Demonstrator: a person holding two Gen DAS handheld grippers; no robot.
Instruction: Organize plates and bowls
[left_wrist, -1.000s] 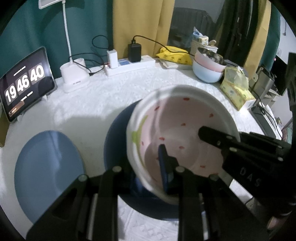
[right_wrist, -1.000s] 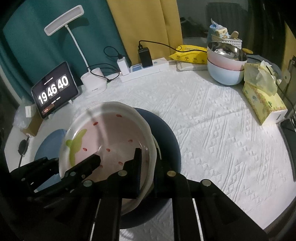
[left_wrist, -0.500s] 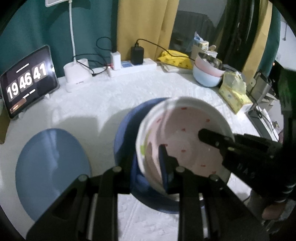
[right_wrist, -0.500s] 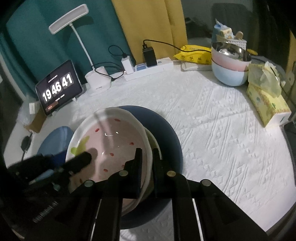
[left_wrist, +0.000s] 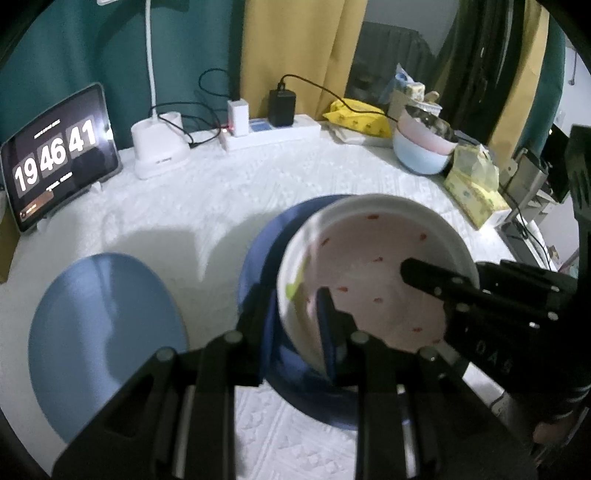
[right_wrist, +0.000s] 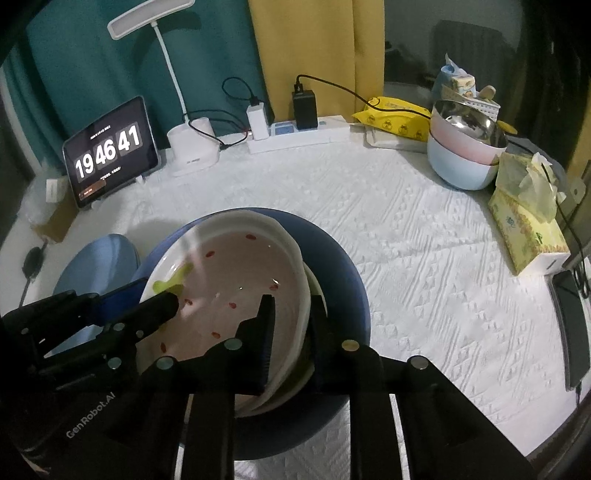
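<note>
Left gripper angled downward, jaws narrowly set astride a rim and clamped on it. Right gripper angled downward likewise, jaws opening, rim between them.

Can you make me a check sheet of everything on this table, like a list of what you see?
Surface: round table under a white textured cloth.
Job's things: pink bowl with red spots over a dark blue plate; a light blue plate lies apart; stacked bowls at the far edge.
Clutter: tablet clock, lamp base, tissue box, yellow packet.
Grippers: left gripper clamps the bowl's rim; right gripper straddles the opposite rim, jaws opening.
Cables: power strip with chargers and black leads.
Surroundings: teal and yellow curtains.
</note>
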